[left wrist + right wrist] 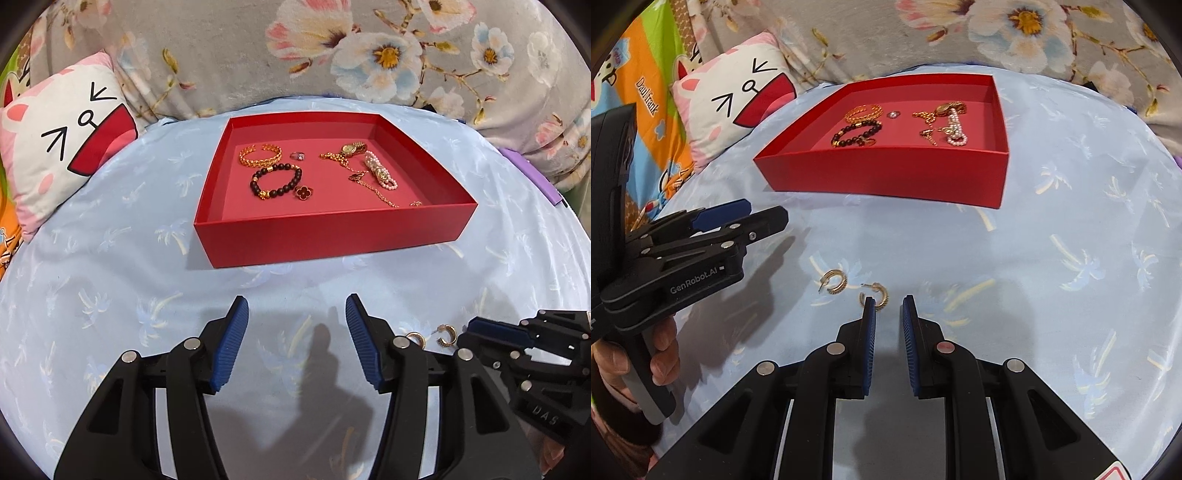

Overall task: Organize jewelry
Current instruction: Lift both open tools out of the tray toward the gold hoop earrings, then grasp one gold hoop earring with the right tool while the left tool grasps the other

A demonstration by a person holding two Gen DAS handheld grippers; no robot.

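Observation:
A red open box [332,236] [886,177] sits on the light-blue sheet. It holds a gold bangle [260,155], a black bead bracelet [277,181], a red clover ring [303,192], a small silver ring [297,156], a gold watch [351,147], a pearl bracelet [380,171] and a thin gold chain [376,188]. Two gold hoop earrings [834,280] [877,295] lie on the sheet in front of the box. My left gripper [297,301] [766,212] is open and empty, to the left of the earrings. My right gripper [888,302] [471,326] stands narrowly open with nothing between its pads; the nearer earring lies just beyond its left fingertip.
A cat-face pillow [62,147] lies at the left, and a grey floral blanket [332,48] runs along the back. A purple item [532,173] lies at the right edge. A person's hand [665,354] holds the left gripper's handle.

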